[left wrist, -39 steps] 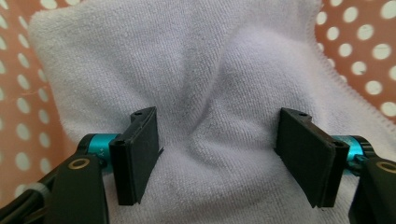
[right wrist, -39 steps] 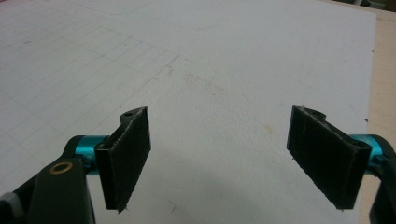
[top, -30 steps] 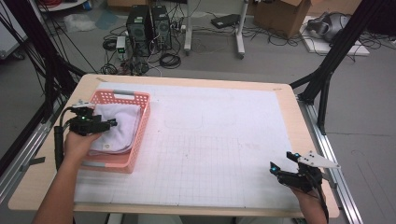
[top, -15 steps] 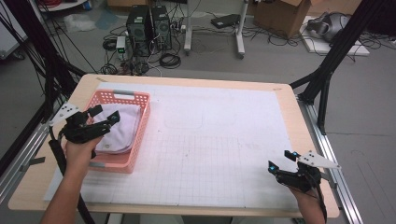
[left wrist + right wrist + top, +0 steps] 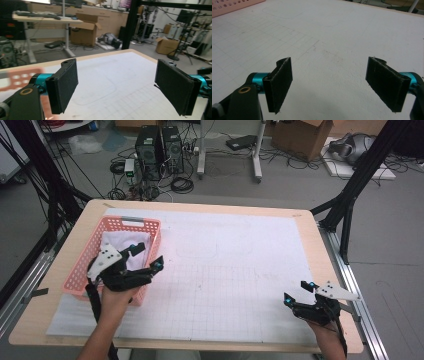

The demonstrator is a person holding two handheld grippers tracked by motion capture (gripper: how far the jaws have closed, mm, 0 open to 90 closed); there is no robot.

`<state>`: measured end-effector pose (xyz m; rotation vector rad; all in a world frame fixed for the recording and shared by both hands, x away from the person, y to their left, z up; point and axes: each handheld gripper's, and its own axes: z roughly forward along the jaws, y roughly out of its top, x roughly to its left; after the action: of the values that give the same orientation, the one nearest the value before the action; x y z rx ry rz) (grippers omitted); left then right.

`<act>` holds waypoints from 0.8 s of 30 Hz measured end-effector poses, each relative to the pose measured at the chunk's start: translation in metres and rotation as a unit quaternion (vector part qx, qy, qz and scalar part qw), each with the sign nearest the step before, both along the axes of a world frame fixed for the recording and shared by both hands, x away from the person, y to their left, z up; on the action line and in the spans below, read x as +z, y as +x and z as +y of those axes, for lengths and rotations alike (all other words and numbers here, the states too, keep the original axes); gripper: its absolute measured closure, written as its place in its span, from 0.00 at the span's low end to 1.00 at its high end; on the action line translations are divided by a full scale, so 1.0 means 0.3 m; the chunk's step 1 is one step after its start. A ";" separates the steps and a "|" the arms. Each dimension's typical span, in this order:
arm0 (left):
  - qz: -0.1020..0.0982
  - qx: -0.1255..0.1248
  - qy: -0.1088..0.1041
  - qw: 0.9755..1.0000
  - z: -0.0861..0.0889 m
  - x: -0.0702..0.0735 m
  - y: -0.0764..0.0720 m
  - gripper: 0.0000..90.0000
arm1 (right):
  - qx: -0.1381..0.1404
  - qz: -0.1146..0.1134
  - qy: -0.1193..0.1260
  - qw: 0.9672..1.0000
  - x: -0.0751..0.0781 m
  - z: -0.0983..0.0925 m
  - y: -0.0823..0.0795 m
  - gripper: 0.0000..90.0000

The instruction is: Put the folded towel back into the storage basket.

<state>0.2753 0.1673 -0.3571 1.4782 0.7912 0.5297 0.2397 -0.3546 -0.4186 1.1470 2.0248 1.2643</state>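
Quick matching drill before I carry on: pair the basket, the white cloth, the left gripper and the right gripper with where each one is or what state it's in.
1 basket
2 cloth
3 left gripper
4 right gripper

a inside the basket
b open, empty, over the basket's near right edge
c left side of the table, pink
d open, empty, near right corner of the table

Pairs: 1-c, 2-a, 3-b, 4-d

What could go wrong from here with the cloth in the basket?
The left tool hangs open and empty above the pink basket's right rim; a careless sweep could clip the rim and shove the basket. The white cloth lies heaped inside, possibly crumpled rather than flat. The right tool, open near the table edge, seems harmless.
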 end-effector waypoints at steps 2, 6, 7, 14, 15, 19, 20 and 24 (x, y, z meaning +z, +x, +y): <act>0.003 -0.006 0.011 1.000 -0.038 -0.021 0.005 0.21 | 0.000 -0.003 0.000 1.000 0.002 -0.003 0.000 0.23; 0.013 -0.023 0.014 1.000 -0.104 -0.060 0.008 0.21 | 0.000 -0.003 0.004 1.000 0.005 -0.002 -0.001 0.23; 0.015 -0.027 0.018 0.999 -0.120 -0.068 0.005 0.22 | 0.000 -0.003 0.004 1.000 0.006 -0.001 -0.003 0.23; 0.022 -0.056 0.039 0.997 -0.187 -0.122 -0.024 0.23 | 0.001 -0.005 0.006 1.000 0.009 -0.001 -0.010 0.23; 0.025 -0.058 0.040 0.997 -0.191 -0.130 -0.027 0.23 | 0.001 -0.006 0.006 1.000 0.010 0.000 -0.010 0.23; 0.036 -0.065 0.046 0.996 -0.200 -0.165 -0.037 0.23 | 0.002 -0.005 0.004 1.000 0.010 0.007 -0.007 0.23; 0.039 -0.067 0.048 0.996 -0.202 -0.170 -0.038 0.23 | 0.004 -0.006 0.004 1.000 0.009 0.008 -0.005 0.23; 0.044 -0.070 0.050 0.995 -0.209 -0.193 -0.042 0.24 | 0.004 -0.006 0.002 1.000 0.008 0.012 -0.006 0.23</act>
<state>0.2629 0.1046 -0.4149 1.6453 0.7305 0.4054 0.2379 -0.3509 -0.4160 1.1313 2.0211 1.2781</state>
